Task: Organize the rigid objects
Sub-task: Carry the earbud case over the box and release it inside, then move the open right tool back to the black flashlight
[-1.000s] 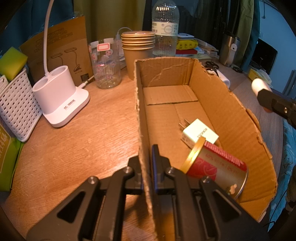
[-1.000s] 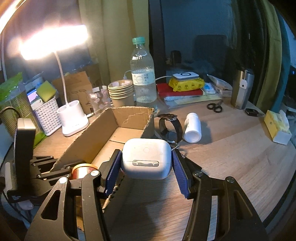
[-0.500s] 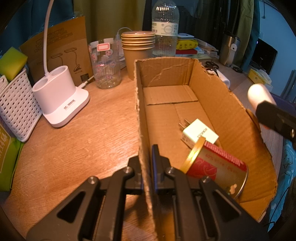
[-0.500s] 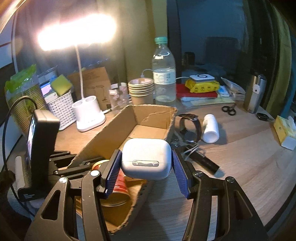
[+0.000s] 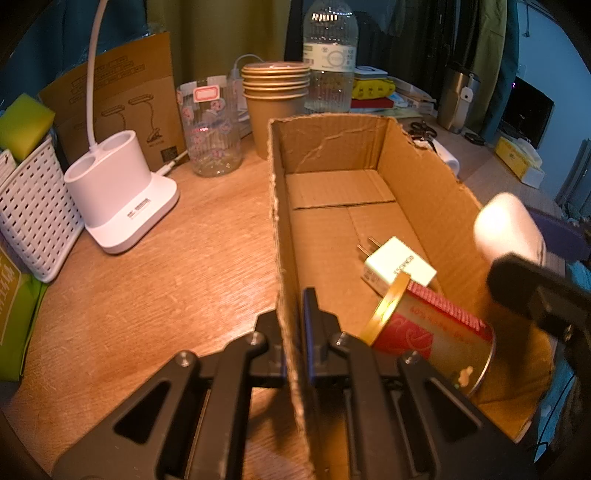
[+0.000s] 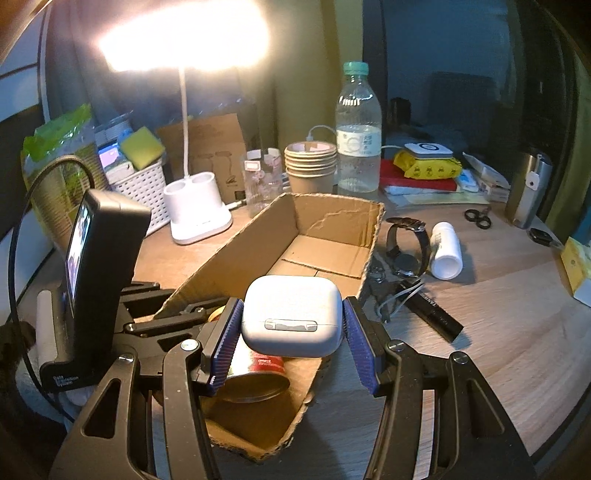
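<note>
The right tool (image 6: 291,334) grips the white earbud case (image 6: 291,314) crosswise, hinge toward the camera, above the cardboard box (image 6: 229,266).

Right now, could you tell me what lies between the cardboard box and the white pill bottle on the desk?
A wristwatch lies between the cardboard box and the white pill bottle, as the right wrist view shows.

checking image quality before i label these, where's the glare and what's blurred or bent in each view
Right wrist view: the desk lamp blows out to a white glare at top left, and the earbud case stays sharp. Left wrist view: even warm light with no glare; the earbud case is a soft overexposed blur at the right edge, and the cardboard box walls splay out through the fisheye.
</note>
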`<state>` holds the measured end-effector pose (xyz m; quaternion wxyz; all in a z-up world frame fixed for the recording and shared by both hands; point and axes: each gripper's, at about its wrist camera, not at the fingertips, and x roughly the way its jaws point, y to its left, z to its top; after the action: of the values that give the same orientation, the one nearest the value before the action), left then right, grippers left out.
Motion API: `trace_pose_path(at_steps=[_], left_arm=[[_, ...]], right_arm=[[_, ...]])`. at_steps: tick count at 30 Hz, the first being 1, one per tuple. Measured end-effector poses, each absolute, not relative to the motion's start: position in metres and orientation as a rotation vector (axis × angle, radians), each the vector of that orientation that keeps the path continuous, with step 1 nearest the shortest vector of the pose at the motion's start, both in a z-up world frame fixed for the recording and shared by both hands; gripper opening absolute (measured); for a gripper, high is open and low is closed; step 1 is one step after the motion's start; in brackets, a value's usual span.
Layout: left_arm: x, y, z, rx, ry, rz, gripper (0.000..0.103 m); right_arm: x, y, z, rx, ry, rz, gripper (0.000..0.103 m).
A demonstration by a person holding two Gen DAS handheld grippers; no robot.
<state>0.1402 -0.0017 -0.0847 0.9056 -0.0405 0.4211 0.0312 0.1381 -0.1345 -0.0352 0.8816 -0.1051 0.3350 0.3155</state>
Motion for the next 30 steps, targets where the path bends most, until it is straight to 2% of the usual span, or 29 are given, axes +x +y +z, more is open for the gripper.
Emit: trace_pose_path(at_steps=[19,22,30], left_arm=[[0.141,-0.001,-0.085,-0.084,0.87,0.064,0.007],[0.141,-0.001,-0.085,-0.084,0.87,0.064,0.007],[0.14,-0.003,-0.083,-0.082,0.869,0.06,0.007]], right_arm=[[0.133,-0.122,-0.045,-0.298,0.741,0.67,0.058],[0.132,-0.122,-0.043,-0.309,0.721,0.682,0.069],[0.135,-0.127,-0.042,-0.301,0.712,0.66,0.071]])
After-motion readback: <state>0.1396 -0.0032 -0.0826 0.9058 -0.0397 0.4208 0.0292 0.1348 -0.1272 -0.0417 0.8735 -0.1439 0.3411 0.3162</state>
